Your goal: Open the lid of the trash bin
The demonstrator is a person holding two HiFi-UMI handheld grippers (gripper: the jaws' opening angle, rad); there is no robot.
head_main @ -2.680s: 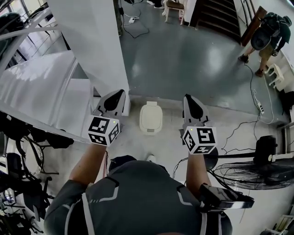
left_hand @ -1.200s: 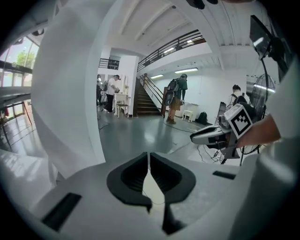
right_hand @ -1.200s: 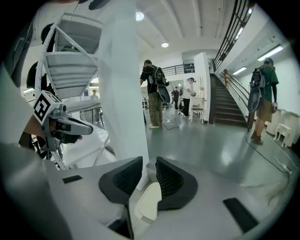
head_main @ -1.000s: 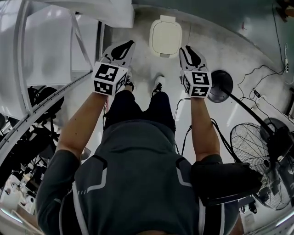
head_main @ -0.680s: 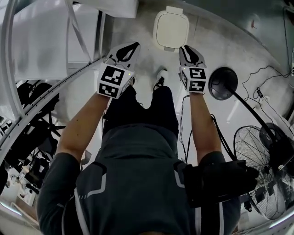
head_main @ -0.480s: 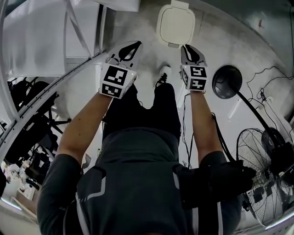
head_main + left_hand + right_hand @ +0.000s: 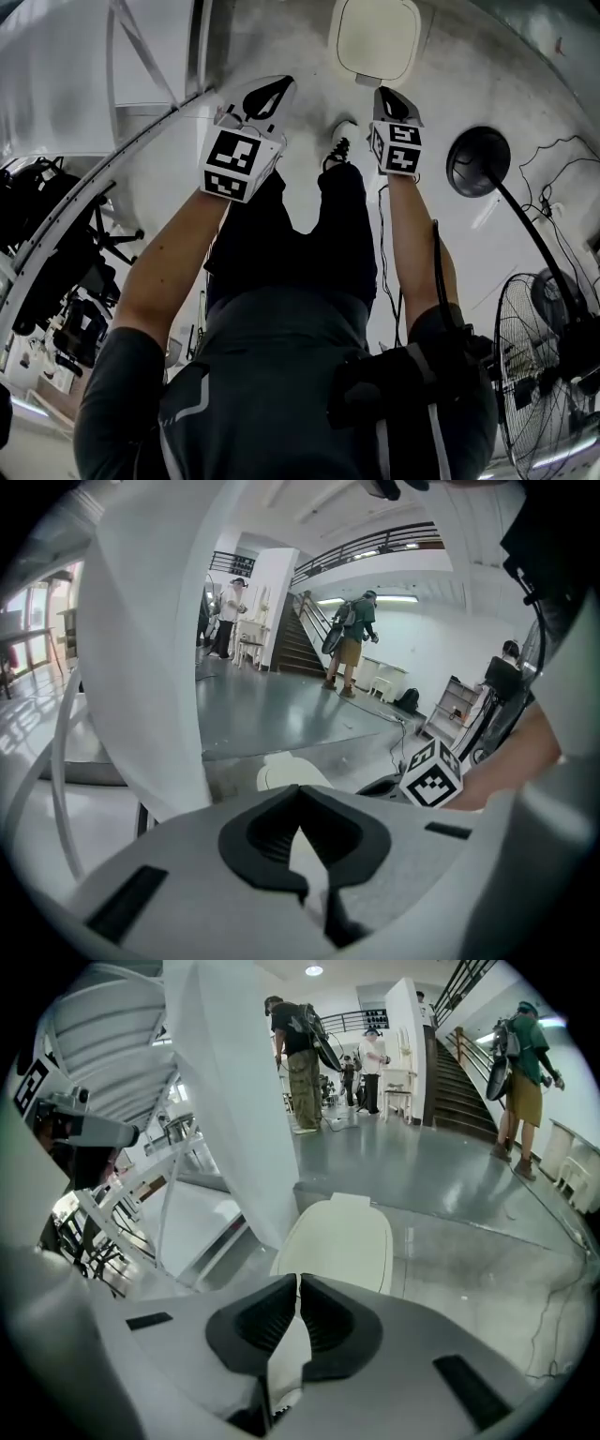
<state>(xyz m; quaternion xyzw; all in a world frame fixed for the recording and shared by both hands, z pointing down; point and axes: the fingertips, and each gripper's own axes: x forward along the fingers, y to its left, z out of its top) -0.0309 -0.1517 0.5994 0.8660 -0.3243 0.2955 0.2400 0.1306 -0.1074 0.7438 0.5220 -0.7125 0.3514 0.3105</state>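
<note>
The cream trash bin (image 7: 375, 37) stands on the floor at the top of the head view, its lid down. In the right gripper view the lid (image 7: 342, 1237) lies flat just beyond the jaws. The left gripper view shows only a part of the bin (image 7: 281, 772) past the jaws. My left gripper (image 7: 279, 86) is held in the air to the left of the bin and short of it, shut and empty. Just below the bin's near edge my right gripper (image 7: 385, 93) hangs shut, holding nothing. Neither gripper touches the bin.
A white pillar (image 7: 234, 1101) rises just left of the bin. A standing fan (image 7: 548, 366) with a round black base (image 7: 478, 159) and cables is on the right. White railings and dark equipment (image 7: 56, 234) fill the left. People (image 7: 352, 639) stand far off by stairs.
The person has walked up to the bin, which has slid from mid-view to the top edge and looks larger. Both grippers stayed shut and now sit close before it.
</note>
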